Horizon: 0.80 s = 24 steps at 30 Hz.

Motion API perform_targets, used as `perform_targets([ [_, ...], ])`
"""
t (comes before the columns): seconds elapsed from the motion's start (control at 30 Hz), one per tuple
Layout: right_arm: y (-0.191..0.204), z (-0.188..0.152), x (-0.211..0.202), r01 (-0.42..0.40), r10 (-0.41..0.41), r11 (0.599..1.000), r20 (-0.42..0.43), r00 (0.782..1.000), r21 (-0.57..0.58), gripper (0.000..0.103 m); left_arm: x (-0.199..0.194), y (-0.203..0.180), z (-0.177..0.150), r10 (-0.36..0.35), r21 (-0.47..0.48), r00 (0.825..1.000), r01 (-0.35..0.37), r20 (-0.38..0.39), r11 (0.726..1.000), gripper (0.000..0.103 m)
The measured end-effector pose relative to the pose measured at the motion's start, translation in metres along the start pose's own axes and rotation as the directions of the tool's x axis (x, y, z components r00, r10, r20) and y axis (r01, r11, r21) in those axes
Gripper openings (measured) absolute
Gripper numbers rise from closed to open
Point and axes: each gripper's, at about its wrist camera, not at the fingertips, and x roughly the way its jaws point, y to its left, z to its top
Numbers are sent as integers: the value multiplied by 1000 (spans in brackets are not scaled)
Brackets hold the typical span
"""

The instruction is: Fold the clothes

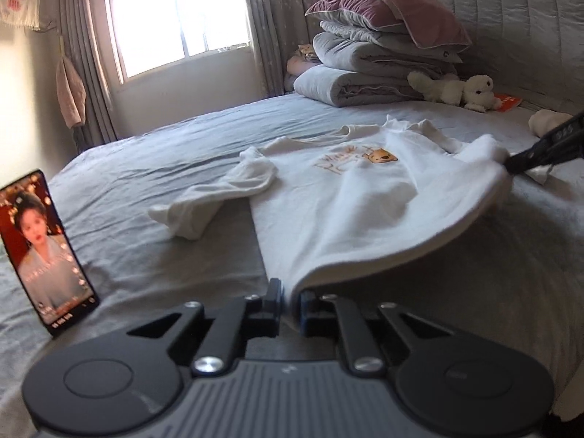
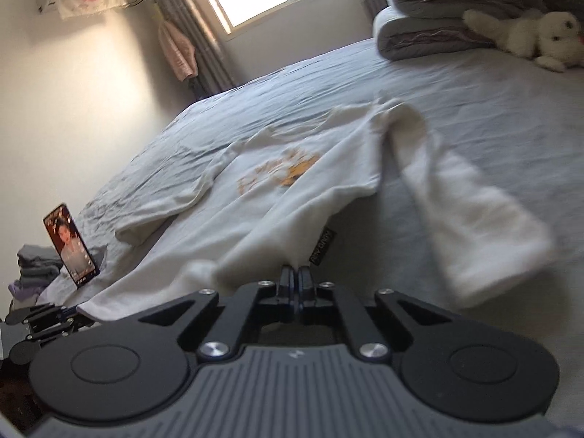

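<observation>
- Two grippers grip one white shirt spread on the bed, its printed front facing up.
- Left gripper: jaws closed onto the shirt's hem at the near edge of the bed; the cloth rises from the sheet into the jaws.
- Right gripper: jaws pressed together on a fold of the shirt's side, beside a small dark label. In the left view it shows at the right edge, pinching the cloth.
- One sleeve lies crumpled on the sheet towards the window side; the other sleeve lies blurred towards the headboard side.
- Phone stands propped upright near the bed's near corner, screen lit.
- Folded quilts and a plush toy sit at the headboard end, well apart from the shirt.
</observation>
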Motion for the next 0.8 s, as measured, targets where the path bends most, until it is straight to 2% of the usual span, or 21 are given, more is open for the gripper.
perform_targets([
  [0.2, -29, 8, -27, 78, -77, 995, -21, 997, 63, 3, -4, -4, 0, -26, 79, 999, 29, -38, 996, 6],
  [0.3, -45, 13, -35, 144, -144, 984, -4, 990, 105, 2, 3, -3, -1, -30, 90, 996, 37, -82, 995, 7],
  [0.37, -55, 15, -40, 143, -145, 979, 5, 989, 148, 2, 7, 1, -2, -37, 73, 993, 46, -116, 996, 8],
  [0.47, -61, 13, -43, 98, -100, 981, 1, 995, 166, 9, 13, 10, -4, -42, 17, 987, 45, -158, 999, 13],
  [0.57, -54, 8, -36, 28, -22, 992, -44, 999, 127, 17, 16, 20, -8, -56, -42, 981, 50, -184, 998, 20],
  [0.63, -46, 2, -29, -9, 16, 996, -82, 997, 87, 38, 15, 22, -8, -65, -58, 980, 55, -188, 997, 21],
  [0.67, -41, -1, -26, -16, 22, 998, -100, 995, 62, 42, 15, 24, -7, -69, -66, 979, 58, -190, 996, 22],
  [0.8, -26, -14, -10, -30, 30, 1000, -147, 989, 5, 43, 17, 22, -7, -63, -54, 978, 53, -199, 997, 23],
])
